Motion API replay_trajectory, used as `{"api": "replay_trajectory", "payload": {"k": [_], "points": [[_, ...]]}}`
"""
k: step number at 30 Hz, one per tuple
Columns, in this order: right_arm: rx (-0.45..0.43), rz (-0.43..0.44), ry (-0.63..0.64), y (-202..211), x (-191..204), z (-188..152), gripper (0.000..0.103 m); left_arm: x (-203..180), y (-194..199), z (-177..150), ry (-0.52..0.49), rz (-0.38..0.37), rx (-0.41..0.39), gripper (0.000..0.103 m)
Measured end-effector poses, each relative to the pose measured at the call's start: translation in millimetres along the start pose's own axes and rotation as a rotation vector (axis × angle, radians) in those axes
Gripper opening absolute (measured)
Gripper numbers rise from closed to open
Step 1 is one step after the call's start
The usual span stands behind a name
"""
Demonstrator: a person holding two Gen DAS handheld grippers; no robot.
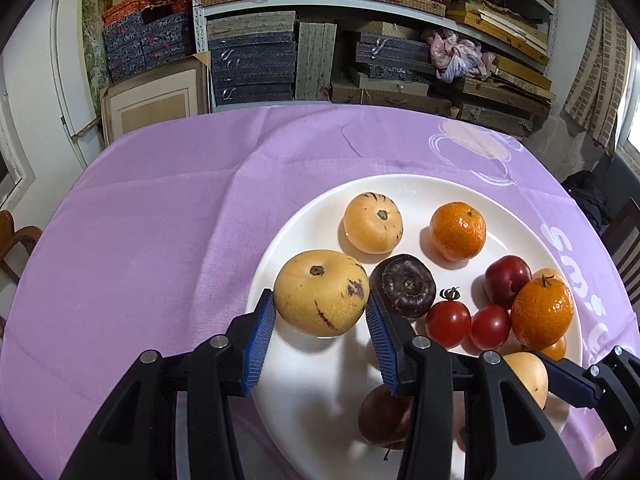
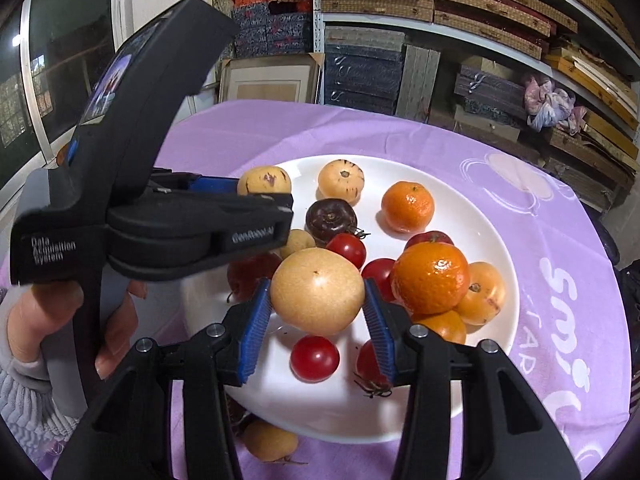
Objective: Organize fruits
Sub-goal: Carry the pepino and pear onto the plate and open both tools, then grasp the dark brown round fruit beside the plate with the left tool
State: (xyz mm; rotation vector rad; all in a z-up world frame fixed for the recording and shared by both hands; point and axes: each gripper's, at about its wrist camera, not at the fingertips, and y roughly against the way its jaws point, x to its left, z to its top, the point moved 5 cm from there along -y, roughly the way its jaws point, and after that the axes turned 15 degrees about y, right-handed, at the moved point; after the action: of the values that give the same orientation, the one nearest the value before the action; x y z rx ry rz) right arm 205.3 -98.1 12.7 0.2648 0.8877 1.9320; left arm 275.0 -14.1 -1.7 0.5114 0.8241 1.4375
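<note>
A white plate [image 1: 328,432] on the purple cloth holds many fruits. My left gripper [image 1: 320,320] is shut on a yellow pepino melon with purple streaks [image 1: 322,292], held over the plate's left side; it also shows in the right wrist view [image 2: 264,180]. My right gripper [image 2: 318,304] is shut on a pale yellow round fruit [image 2: 318,290] above the plate [image 2: 492,248]. On the plate lie a second striped melon [image 1: 373,222], oranges [image 1: 458,230], a dark purple fruit [image 1: 403,290], red tomatoes [image 1: 448,322] and a plum [image 1: 506,280].
A small yellow fruit [image 2: 270,440] lies on the cloth off the plate's near edge. The round table is covered by a purple cloth [image 1: 160,240]. Shelves of stacked boxes [image 1: 320,40] stand behind. A wooden chair [image 1: 16,240] is at the left.
</note>
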Motion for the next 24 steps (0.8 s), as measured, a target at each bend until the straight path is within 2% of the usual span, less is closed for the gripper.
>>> {"api": "replay_trajectory", "payload": {"k": [6,7,8,10,13,15,18,20,22,24], "points": [[0.019,0.021,-0.009,-15.4,-6.8,-4.4,0.046,-0.4,-10.8,-3.4,-0.013,0.01,0.013,0.047],[0.014,0.019,-0.013,-15.8,-7.8,-4.6,0.047,-0.5,-10.4,-3.5,-0.014,0.011,0.007,0.048],[0.011,0.016,-0.018,-16.3,-9.5,-5.0,0.056,-0.8,-9.2,-3.2,-0.015,0.013,-0.002,0.048],[-0.001,0.012,-0.028,-14.2,-12.9,-5.8,0.064,-1.2,-7.4,-2.7,-0.019,0.007,-0.006,0.048],[-0.008,0.016,-0.038,-6.0,-18.0,-5.5,0.064,-1.1,1.1,-1.5,-0.02,-0.002,-0.02,0.048],[-0.035,0.011,-0.041,10.7,-20.4,-1.8,0.065,1.8,15.5,3.8,-0.014,-0.001,-0.062,0.048],[-0.13,-0.025,-0.037,53.1,-25.5,10.7,0.069,5.6,49.3,15.5,0.008,-0.022,-0.132,0.049],[-0.219,-0.074,-0.044,90.1,-32.2,18.8,0.086,4.7,75.7,20.6,0.014,-0.039,-0.181,0.057],[-0.315,-0.125,-0.065,128.7,-39.2,21.1,0.096,1.1,101.2,19.3,0.0,-0.043,-0.237,0.067],[-0.358,-0.149,-0.081,154.2,-45.5,15.3,0.097,-4.8,116.3,9.0,-0.039,-0.029,-0.257,0.067]]}}
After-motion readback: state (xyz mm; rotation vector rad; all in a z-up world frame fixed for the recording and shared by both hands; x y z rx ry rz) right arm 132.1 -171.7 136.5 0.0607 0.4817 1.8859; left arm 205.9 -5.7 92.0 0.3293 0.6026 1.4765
